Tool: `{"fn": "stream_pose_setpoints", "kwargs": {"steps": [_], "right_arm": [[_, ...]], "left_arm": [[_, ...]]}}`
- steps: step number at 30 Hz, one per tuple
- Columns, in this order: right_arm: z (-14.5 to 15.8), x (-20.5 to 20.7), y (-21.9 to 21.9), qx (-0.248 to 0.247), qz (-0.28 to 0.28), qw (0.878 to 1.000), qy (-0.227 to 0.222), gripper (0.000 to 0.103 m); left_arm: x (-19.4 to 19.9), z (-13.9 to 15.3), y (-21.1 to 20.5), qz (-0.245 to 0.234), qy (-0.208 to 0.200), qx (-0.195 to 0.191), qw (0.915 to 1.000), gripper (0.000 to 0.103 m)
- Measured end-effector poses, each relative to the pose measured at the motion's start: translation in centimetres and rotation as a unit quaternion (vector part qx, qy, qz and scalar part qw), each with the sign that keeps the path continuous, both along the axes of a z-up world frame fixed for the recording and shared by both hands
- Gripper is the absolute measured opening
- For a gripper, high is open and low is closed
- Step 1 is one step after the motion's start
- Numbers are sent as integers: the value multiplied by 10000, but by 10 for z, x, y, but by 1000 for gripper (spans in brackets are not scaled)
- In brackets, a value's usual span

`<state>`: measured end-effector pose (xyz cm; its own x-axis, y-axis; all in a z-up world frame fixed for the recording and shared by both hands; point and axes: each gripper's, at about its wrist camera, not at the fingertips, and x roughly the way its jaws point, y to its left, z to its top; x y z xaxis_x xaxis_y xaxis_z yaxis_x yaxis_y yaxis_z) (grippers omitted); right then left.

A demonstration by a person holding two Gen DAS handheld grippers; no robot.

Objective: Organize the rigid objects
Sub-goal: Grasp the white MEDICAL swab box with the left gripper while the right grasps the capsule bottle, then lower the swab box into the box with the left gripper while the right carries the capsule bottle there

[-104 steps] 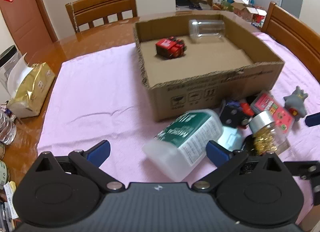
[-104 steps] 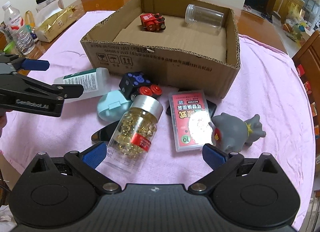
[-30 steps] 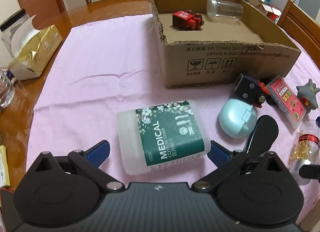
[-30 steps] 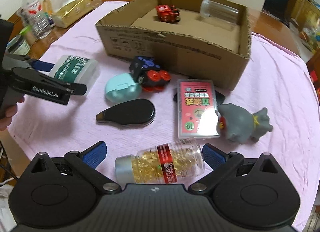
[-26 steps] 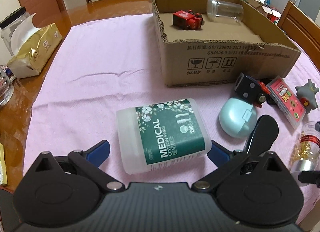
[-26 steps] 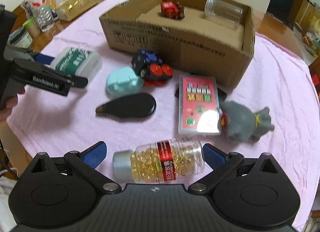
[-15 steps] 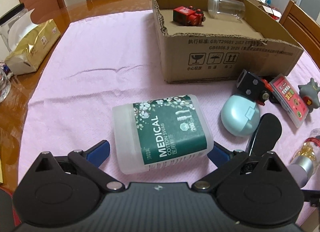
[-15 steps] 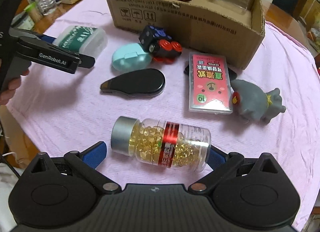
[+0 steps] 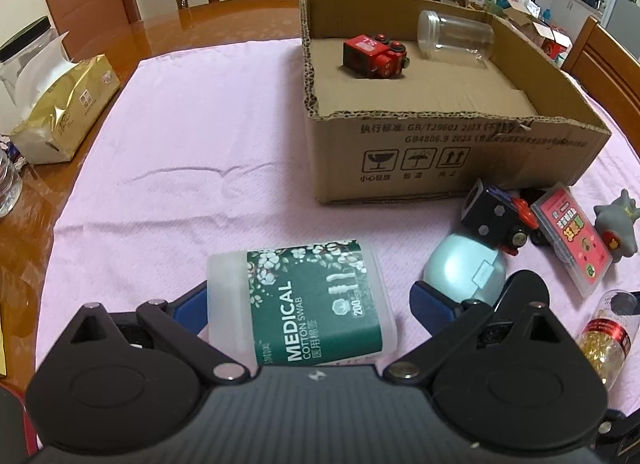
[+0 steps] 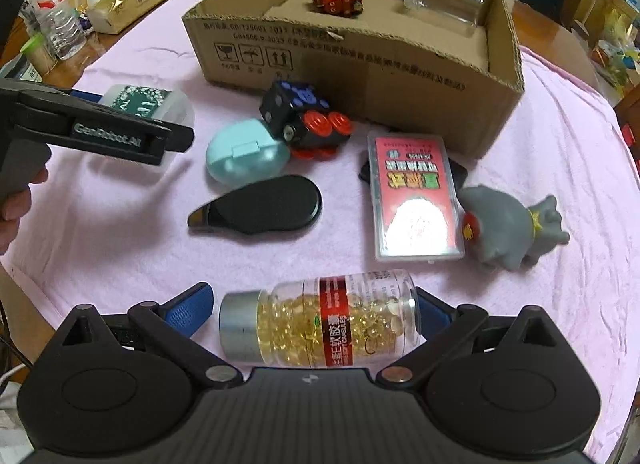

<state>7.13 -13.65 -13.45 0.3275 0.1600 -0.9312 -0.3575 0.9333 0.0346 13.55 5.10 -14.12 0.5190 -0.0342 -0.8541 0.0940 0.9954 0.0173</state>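
My left gripper (image 9: 310, 300) is open around a white cotton swab box with a green label (image 9: 304, 300), which lies on the pink cloth between the fingers. My right gripper (image 10: 316, 308) is open around a capsule bottle with a silver cap (image 10: 320, 328), lying on its side between the fingers. A cardboard box (image 9: 452, 151) stands beyond and holds a red toy train (image 9: 374, 55) and a clear jar (image 9: 454, 39). The left gripper also shows in the right wrist view (image 10: 132, 131).
On the cloth lie a teal oval case (image 10: 244, 155), a black flat case (image 10: 260, 207), a black and red toy (image 10: 304, 115), a red card box (image 10: 414, 191) and a grey figurine (image 10: 508, 219). A gold tissue pack (image 9: 60, 111) and bottles (image 10: 60, 23) stand at the left.
Both grippers moved forward, so the swab box and the capsule bottle now lie deeper between their fingers. The left fingers have narrowed slightly around the swab box.
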Motion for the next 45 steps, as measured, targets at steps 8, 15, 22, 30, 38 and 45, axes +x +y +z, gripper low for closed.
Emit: {"fn": "stream_pose_setpoints", "kwargs": {"steps": [8, 15, 22, 30, 38, 45], "right_arm": [[0, -9, 4, -323, 180, 9993, -50, 103], [-3, -4, 8, -474, 92, 9988, 4, 96], [-1, -3, 7, -422, 145, 9990, 14, 96], [24, 1, -6, -289, 351, 9989, -83, 96], [64, 17, -16, -143, 603, 9973, -401, 96], [95, 43, -22, -110, 677, 9939, -862, 96]], "left_arm": [[2, -2, -3, -6, 50, 275, 9996, 90], [6, -1, -2, -80, 112, 399, 9991, 85], [4, 7, 2, -359, 235, 304, 9986, 84], [-3, 53, 0, -1092, 172, 286, 9935, 84], [14, 114, -18, -1596, -502, 218, 9857, 84], [58, 122, -42, -1616, -909, 199, 9825, 84]]}}
